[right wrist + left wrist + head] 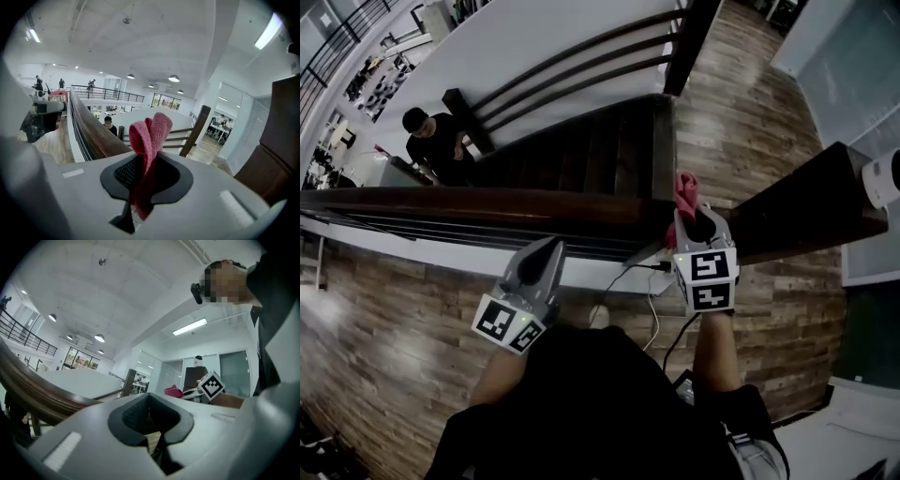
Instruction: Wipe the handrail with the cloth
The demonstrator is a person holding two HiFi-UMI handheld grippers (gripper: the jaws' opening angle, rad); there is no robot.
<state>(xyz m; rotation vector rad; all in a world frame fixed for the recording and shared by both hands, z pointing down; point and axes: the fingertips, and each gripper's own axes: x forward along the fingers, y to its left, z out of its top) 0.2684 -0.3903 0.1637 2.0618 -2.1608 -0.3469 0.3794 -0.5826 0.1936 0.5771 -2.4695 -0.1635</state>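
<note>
I pinch the red cloth between the closed jaws of my right gripper. Its folded end stands free at 12 o'clock past the tips, so that cloth rather than plastic would meet the wood. The dark wooden handrail runs from 9 o'clock to the middle of the head view, and the cloth sits at its right-hand end, a sensible place to start a sweep; I judge the wiping not yet begun. My left gripper hangs at 8 o'clock on my side of the rail, jaws together on nothing. The head view cannot settle whether cloth touches rail. The right gripper view shows the rail running off at 10 o'clock, beside the cloth rather than under it.
</note>
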